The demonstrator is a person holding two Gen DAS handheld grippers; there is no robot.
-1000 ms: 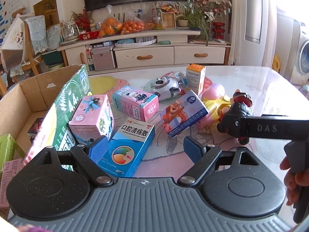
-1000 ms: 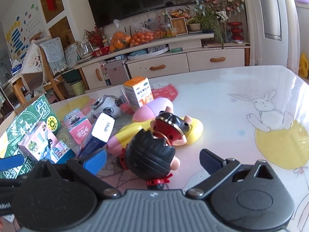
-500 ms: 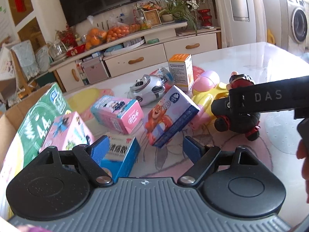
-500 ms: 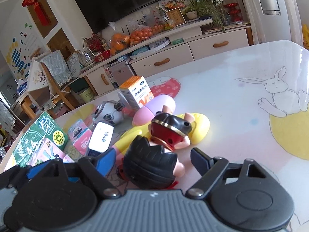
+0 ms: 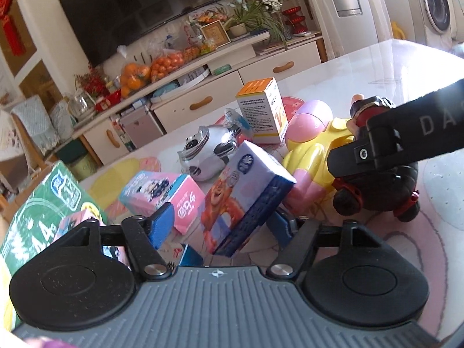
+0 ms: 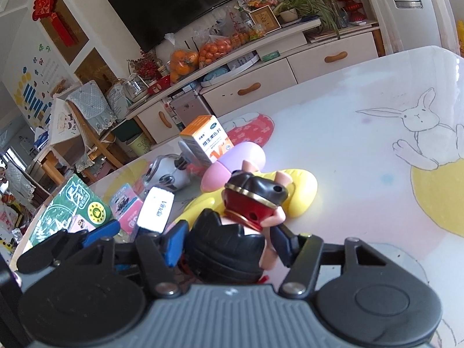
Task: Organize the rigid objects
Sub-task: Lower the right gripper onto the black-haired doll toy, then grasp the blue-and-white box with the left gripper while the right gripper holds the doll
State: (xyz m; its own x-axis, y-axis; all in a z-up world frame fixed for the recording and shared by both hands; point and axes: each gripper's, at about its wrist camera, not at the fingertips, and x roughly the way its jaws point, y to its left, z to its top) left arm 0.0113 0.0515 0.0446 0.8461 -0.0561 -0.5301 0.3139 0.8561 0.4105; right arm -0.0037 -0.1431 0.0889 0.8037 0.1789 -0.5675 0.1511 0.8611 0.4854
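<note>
Right wrist view: right gripper (image 6: pixel 227 248) narrow, clamps black-haired figurine (image 6: pixel 226 256).
Left gripper (image 5: pixel 223 226): wide, around bear box (image 5: pixel 243 194).
Bench (image 6: pixel 348 156): orange box (image 6: pixel 207 139) at 11 o'clock.

Glossy printed cardboard boxes (image 5: pixel 246 194), shiny chrome-like panda toy (image 5: pixel 208 150), glossy tabletop (image 6: pixel 348 145)

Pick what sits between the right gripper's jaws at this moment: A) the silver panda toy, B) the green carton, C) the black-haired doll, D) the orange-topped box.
C: in the right wrist view the right gripper has its jaws on either side of the black-haired doll, while the orange-topped box and silver panda toy stand farther back on the table.
</note>
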